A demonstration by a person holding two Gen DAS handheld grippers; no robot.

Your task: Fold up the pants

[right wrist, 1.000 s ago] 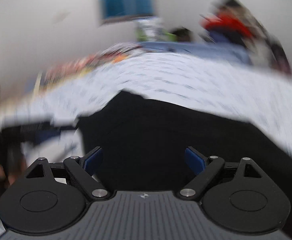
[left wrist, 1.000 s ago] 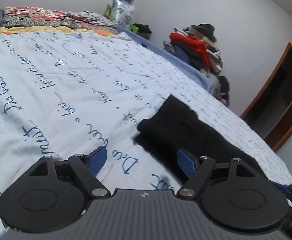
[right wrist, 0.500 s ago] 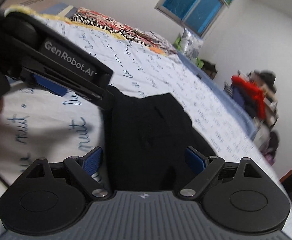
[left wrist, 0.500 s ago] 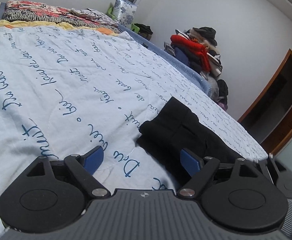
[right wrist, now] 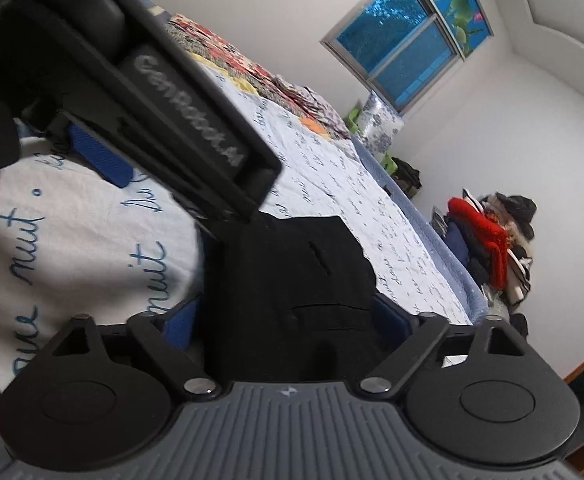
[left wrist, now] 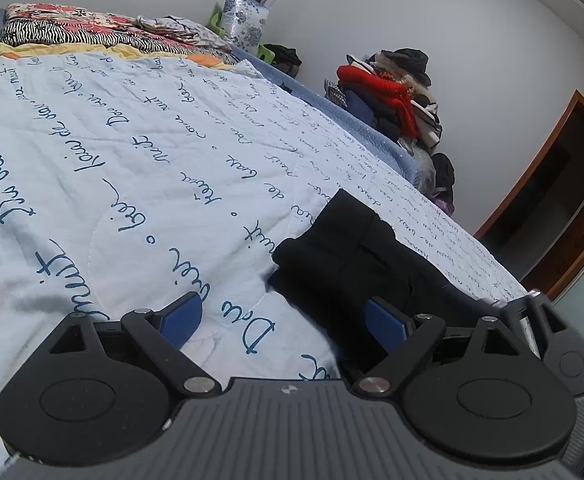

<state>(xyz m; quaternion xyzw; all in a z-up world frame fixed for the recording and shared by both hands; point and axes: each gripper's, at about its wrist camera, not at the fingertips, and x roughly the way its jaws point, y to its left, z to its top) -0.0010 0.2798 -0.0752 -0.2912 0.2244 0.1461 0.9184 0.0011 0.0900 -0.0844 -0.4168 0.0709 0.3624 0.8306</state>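
Observation:
The black pants (left wrist: 352,248) lie folded into a thick bundle on the pale blue quilt (left wrist: 131,168) with script print. My left gripper (left wrist: 283,320) hovers low over the quilt, its jaws opening and holding nothing; its right pad (left wrist: 386,324) sits beside the bundle's near edge. In the right wrist view the pants (right wrist: 292,280) fill the gap of my right gripper (right wrist: 283,324), whose jaws are closing around the bundle's near end. I cannot see the pads pressing the cloth. The left gripper's housing (right wrist: 187,128) crosses the upper left.
Patterned blankets (left wrist: 91,32) are stacked at the bed's head beside a floral pillow (left wrist: 243,20). A heap of clothes (left wrist: 392,92) stands against the far wall. A wooden door frame (left wrist: 552,200) is at the right, a window (right wrist: 404,52) high up.
My right gripper swung in, rolled and settled low over the pants; it now shows at the left wrist view's lower right. Its jaws narrowed slightly. The left gripper's jaws spread wider.

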